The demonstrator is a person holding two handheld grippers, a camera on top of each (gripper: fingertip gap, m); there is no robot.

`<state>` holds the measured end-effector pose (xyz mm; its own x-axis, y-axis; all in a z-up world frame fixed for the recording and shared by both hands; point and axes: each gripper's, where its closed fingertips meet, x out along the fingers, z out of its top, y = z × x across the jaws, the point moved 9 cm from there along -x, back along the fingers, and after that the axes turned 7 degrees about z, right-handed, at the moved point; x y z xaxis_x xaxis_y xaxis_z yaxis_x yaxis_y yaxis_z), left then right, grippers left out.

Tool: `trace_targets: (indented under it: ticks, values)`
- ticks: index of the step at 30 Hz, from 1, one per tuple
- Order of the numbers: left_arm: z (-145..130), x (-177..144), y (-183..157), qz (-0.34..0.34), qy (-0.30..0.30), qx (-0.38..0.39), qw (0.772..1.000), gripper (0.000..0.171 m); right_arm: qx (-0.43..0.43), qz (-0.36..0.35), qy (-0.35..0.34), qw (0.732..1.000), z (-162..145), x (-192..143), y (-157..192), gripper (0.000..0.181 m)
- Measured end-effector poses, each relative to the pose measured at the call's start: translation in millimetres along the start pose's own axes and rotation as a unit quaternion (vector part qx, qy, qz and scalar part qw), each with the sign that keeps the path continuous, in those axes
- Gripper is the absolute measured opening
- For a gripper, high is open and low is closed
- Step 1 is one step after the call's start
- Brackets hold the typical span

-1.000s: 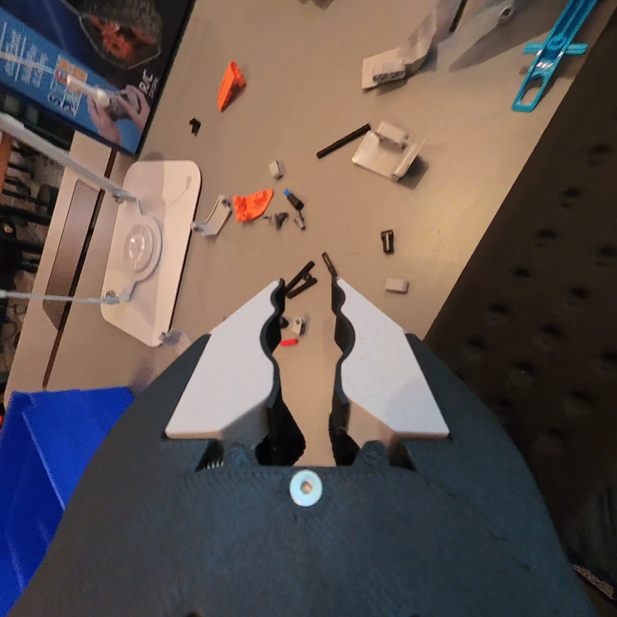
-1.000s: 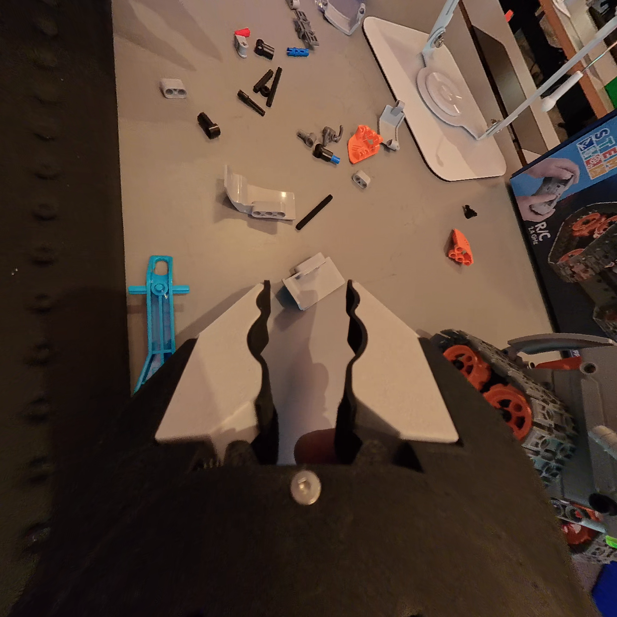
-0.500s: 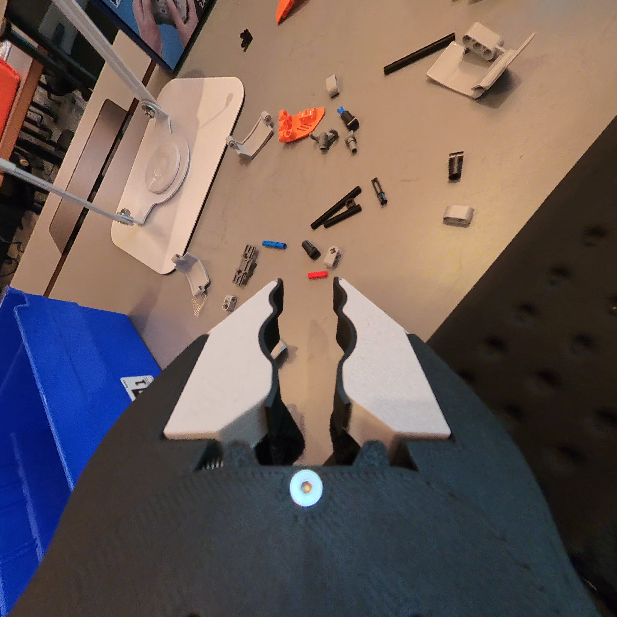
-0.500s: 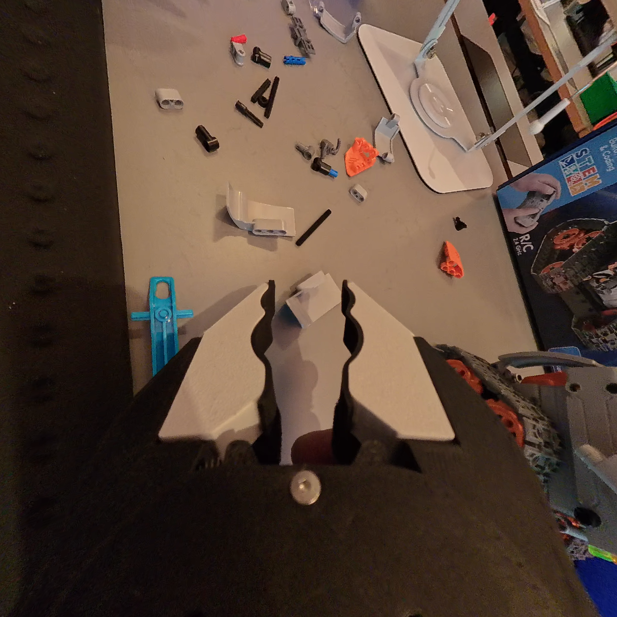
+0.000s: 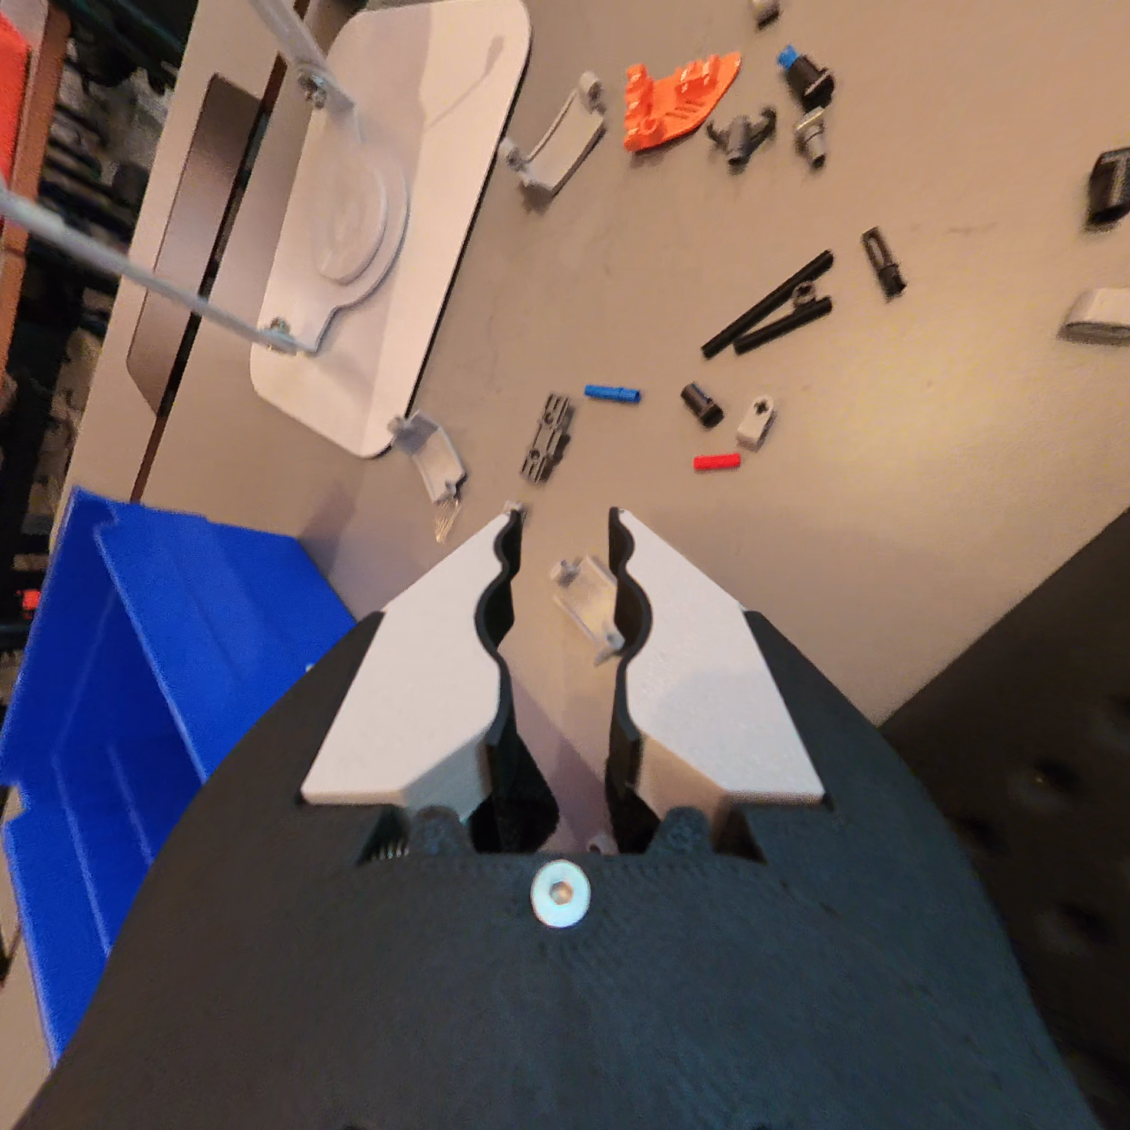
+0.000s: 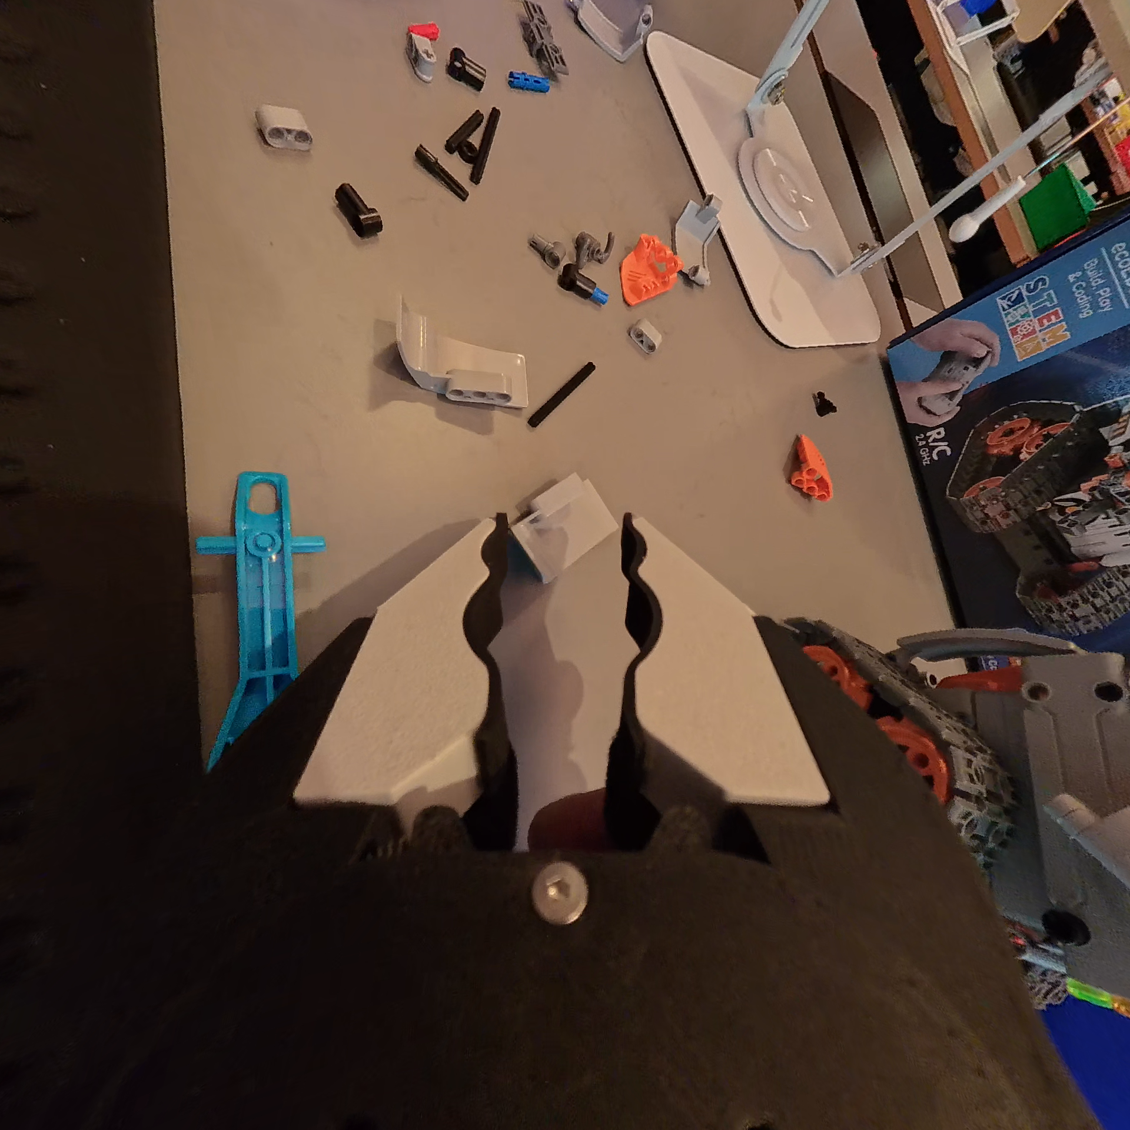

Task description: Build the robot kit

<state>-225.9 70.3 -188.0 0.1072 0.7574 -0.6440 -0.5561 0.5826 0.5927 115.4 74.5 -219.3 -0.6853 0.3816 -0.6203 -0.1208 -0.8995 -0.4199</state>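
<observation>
Left gripper [image 5: 565, 520]: jaws parted, narrow gap, empty. Small clear-grey piece [image 5: 584, 596] on table [image 5: 856, 550] between fingers, hugging right finger, long axis diagonal.

Right gripper [image 6: 564, 526]: parted, empty; grey panel piece [image 6: 565, 526] just beyond tips.

Desk [image 5: 611, 257], left wrist view: flat stand base [image 5: 391, 244] toward the far left edge; bin [image 5: 140, 672] at the near left corner, before the base; curved panel [image 5: 440, 458] touching the base's near corner; clear piece [image 5: 584, 596] between the left gripper [image 5: 565, 520] fingers; 2 crossed rods [image 5: 764, 306] toward the right edge, short pin [image 5: 715, 461] nearer than them

Desk, right wrist view: small panel [image 6: 565, 529] just beyond the right gripper [image 6: 562, 520] fingertips; long tool [image 6: 263, 587] along the left edge; tracked vehicle [image 6: 954, 764] at the near right; printed box [image 6: 1027, 440] behind it at the right edge; large curved panel [image 6: 458, 361] mid-desk, single rod [image 6: 561, 394] just right of it
</observation>
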Motion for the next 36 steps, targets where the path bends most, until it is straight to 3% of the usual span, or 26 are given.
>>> trace_targets:
  ticks: [8,19,24,31,36]
  values:
    - [29,23,-24,-0.098,-0.013,0.049,0.994,0.023,0.020,0.004,-0.019,1.000,-4,-5,-4,0.034]
    - [63,7,-72,-0.207,-0.080,0.105,0.970,0.021,0.020,0.003,-0.036,0.999,-2,-10,-4,0.034]
    - [63,3,-63,-0.185,-0.090,0.084,0.975,0.020,0.019,0.003,-0.032,0.999,-3,-9,-4,0.034]
    - [47,7,-47,-0.157,-0.056,0.083,0.983,0.022,0.028,0.009,-0.036,0.999,-6,-8,-5,0.034]
    - [38,-24,-15,-0.101,-0.056,0.076,0.990,0.023,0.025,0.000,-0.037,0.999,-7,-9,-6,0.034]
